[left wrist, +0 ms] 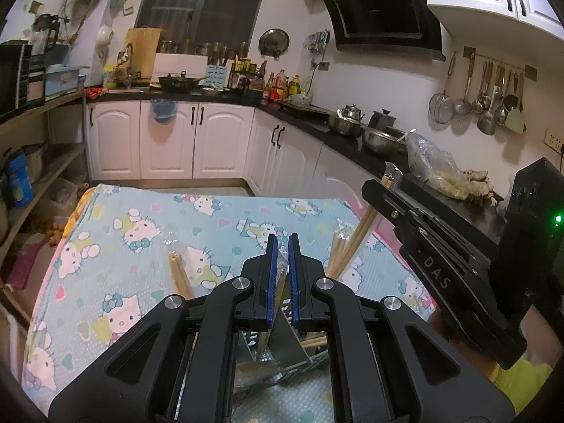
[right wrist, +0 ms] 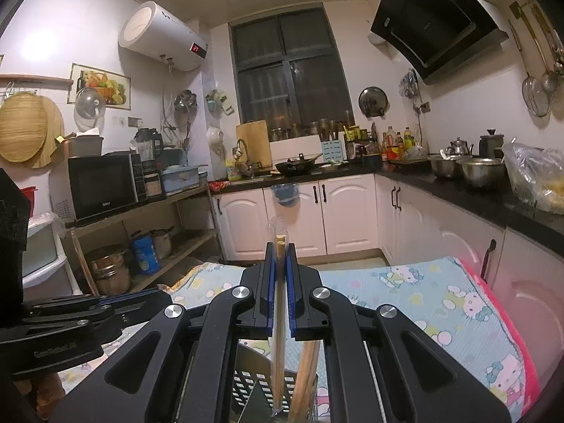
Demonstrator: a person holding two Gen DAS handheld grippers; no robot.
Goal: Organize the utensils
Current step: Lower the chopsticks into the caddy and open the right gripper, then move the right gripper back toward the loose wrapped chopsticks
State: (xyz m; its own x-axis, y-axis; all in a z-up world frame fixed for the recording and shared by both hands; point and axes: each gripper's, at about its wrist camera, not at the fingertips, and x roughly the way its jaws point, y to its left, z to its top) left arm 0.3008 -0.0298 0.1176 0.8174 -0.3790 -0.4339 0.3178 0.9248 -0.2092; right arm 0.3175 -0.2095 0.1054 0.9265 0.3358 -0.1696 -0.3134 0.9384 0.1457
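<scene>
My left gripper [left wrist: 281,243] is shut on a plastic-wrapped pair of chopsticks [left wrist: 280,275] that slants down into a perforated metal utensil holder [left wrist: 285,352] just below the jaws. My right gripper [right wrist: 281,246] is shut on another wrapped pair of chopsticks [right wrist: 280,303]; its bare wooden tips stick out past the fingertips and its lower end hangs over the same holder [right wrist: 246,384], which has more chopsticks [right wrist: 306,373] standing in it. In the left wrist view the right gripper [left wrist: 382,188] hovers at the right, above the table. The left gripper [right wrist: 70,312] shows at the lower left of the right wrist view.
The holder stands on a table with a cartoon-cat cloth [left wrist: 123,232]. Two more chopstick packs [left wrist: 179,275] [left wrist: 343,250] lie on the cloth. A black counter [left wrist: 440,190] with bowls and a plastic bag runs along the right; open shelves [right wrist: 169,211] stand at the left.
</scene>
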